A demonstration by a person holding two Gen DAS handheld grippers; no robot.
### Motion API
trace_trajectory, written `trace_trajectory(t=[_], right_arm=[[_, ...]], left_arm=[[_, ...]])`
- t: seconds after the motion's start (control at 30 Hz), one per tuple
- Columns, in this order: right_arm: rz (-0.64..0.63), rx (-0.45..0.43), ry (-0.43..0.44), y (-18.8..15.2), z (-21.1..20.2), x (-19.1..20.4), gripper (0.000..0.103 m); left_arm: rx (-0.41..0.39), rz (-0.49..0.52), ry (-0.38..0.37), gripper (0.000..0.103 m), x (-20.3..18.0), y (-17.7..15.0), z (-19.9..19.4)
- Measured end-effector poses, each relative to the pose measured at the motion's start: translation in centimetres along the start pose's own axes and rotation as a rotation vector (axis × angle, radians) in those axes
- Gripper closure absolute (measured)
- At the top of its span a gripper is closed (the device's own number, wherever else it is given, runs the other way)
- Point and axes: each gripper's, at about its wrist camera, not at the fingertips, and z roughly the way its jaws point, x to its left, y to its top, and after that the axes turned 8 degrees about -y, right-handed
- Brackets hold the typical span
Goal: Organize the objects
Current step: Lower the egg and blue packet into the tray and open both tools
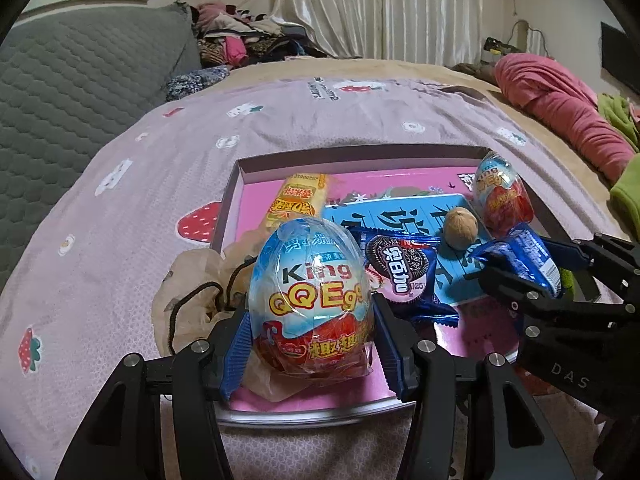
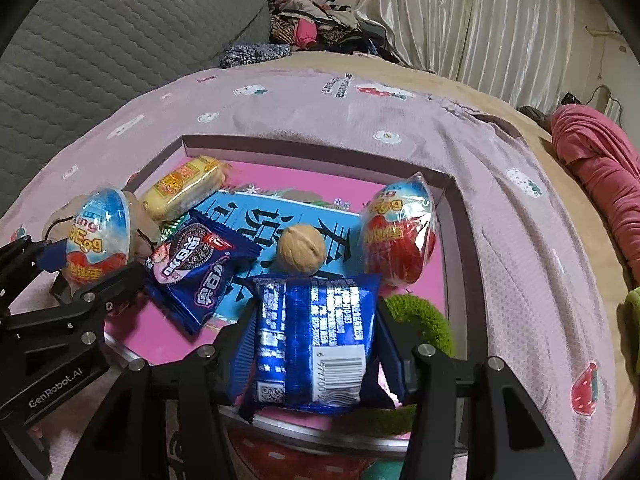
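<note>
Pale lilac bedding (image 1: 280, 128), waffle-textured and printed with strawberries, covers the bed across the middle of both views; a shallow rectangular tray (image 2: 312, 151) with grey walls and a glossy pink floor lies on it. The left gripper (image 1: 310, 328), at the bottom centre of its view, is clamped on an egg-shaped toy (image 1: 310, 292) in crinkly clear film, its ribbed blue pads pressing either side; a second wrapped egg (image 2: 400, 232) lies at the tray's far right, making two. The right gripper (image 2: 316, 344) is closed on a shiny blue foil cookie packet (image 2: 316, 336), barcode up; another blue packet (image 2: 196, 268), showing a dark sandwich cookie, lies flat at lower left of the tray, so two packets. One round, wrinkled walnut (image 2: 302, 252) sits mid-tray on a blue printed card (image 2: 256, 216); one yellow wrapped bar (image 2: 184, 186) lies at upper left. Something green and fuzzy (image 2: 424, 320) sits behind the right gripper, possibly a cloth; a crumpled beige drawstring bag (image 1: 188, 292) sits by the tray's left edge.
</note>
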Motion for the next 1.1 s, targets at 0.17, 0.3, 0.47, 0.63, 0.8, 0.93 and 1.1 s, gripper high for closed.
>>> trace_trajectory(t=[0.17, 0.3, 0.47, 0.63, 0.8, 0.93, 1.1], right_arm=[[0.004, 0.007, 0.01, 0.0, 0.0, 0.0, 0.044], [0.007, 0.009, 0.014, 0.0, -0.3, -0.1, 0.041], [0.009, 0.0, 0.003, 0.1, -1.4, -0.3, 0.036], [0.016, -0.014, -0.009, 0.1, -3.1, -0.7, 0.03], [0.022, -0.014, -0.021, -0.3, -4.6, -1.0, 0.023], [0.032, -0.008, -0.021, -1.0, -5.5, -1.4, 0.021], [0.044, 0.003, -0.021, -1.6, -6.4, -2.0, 0.02]], left_arm=[[0.014, 0.0, 0.001, 0.039, 0.0, -0.2, 0.0], [0.02, 0.0, -0.003, 0.034, -0.1, -0.3, -0.2], [0.018, -0.007, -0.006, 0.033, -0.1, -0.5, -0.9], [0.024, -0.013, -0.021, 0.027, 0.0, -0.7, -2.1], [0.022, -0.021, -0.025, 0.025, -0.1, -1.0, -3.4], [0.025, -0.018, -0.02, 0.024, -0.2, -1.6, -4.5], [0.032, -0.028, -0.011, 0.023, 0.2, -2.3, -5.1]])
